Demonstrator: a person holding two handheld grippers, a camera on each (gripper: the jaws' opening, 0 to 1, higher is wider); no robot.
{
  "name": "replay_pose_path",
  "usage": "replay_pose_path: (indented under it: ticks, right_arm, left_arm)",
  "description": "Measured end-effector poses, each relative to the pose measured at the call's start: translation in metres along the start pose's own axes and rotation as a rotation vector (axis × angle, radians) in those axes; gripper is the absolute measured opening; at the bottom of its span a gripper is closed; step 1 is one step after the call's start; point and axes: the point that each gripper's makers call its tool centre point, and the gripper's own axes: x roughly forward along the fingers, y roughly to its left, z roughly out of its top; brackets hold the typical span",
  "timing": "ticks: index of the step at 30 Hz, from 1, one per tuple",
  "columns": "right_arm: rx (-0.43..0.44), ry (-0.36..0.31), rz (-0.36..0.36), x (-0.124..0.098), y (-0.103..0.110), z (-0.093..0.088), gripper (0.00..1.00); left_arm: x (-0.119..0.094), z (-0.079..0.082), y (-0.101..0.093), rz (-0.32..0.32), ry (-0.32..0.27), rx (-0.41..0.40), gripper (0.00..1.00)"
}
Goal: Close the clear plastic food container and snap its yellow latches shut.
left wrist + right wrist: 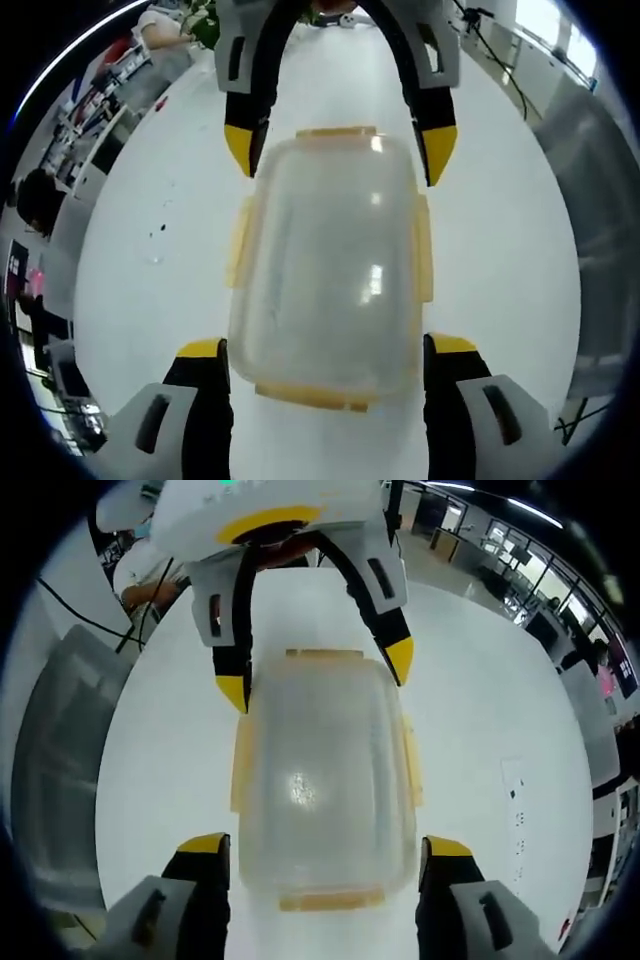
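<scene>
Nearest the camera in the left gripper view, the left tool (pixel 327 352) rises from 6 o'clock with its two yellow-tipped jaws spread wide, one on each side of the near end of the clear plastic container (pixel 330 268). The jaws sit just beside the container's corners; whether they touch it cannot be told. The container is a rounded rectangular box of cloudy clear plastic with its lid on, lying on the white tabletop (pixel 150 230). Yellow latches (pixel 424 250) run along all four edges: one on each long side and one at each short end. The side latches look flared slightly away from the wall, though whether they are snapped cannot be told.

The container's long axis runs from 6 to 12 o'clock in both views, straight away from each camera, so each tool faces one short end. At 12 o'clock in the left gripper view, the right tool (pixel 340 150) reaches in from the far side, its jaws also wide and straddling the far end latch.

In the right gripper view the right tool (pixel 325 848) comes up from 6 o'clock, jaws wide at either near corner of the container (pixel 322 780), and the left tool (pixel 318 675) enters from 12 o'clock with its jaws spread over the far end. Neither tool holds anything. Both point level along the tabletop (pixel 480 720), toward each other.
</scene>
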Motion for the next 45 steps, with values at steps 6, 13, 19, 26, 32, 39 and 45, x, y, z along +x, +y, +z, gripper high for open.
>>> replay_pose_path:
  ticks: [6, 13, 19, 26, 32, 39, 45]
  right_arm:
    - [0.017, -0.024, -0.025, -0.010, -0.001, 0.003, 0.74]
    - [0.029, -0.047, -0.063, -0.020, -0.001, 0.008, 0.73]
    - [0.034, -0.056, -0.093, -0.030, 0.003, 0.010, 0.72]
    - [0.080, -0.081, -0.125, -0.041, 0.011, 0.010, 0.68]
    - [0.112, -0.100, -0.125, -0.044, 0.027, 0.009, 0.68]
    - [0.164, -0.138, -0.148, -0.052, 0.037, 0.011, 0.68]
    - [0.183, -0.148, -0.165, -0.057, 0.048, 0.007, 0.69]
  left_arm:
    - [-0.009, 0.009, 0.000, 0.013, -0.027, -0.009, 0.75]
    - [-0.017, 0.016, 0.000, 0.044, -0.042, -0.023, 0.76]
    - [-0.028, 0.016, -0.009, 0.043, -0.061, -0.048, 0.76]
    - [-0.038, 0.009, -0.015, 0.074, -0.066, -0.066, 0.75]
    - [-0.046, 0.008, -0.022, 0.086, -0.083, -0.100, 0.75]
    - [-0.058, 0.013, -0.028, 0.127, -0.122, -0.133, 0.74]
    - [-0.064, 0.014, -0.041, 0.140, -0.141, -0.156, 0.74]
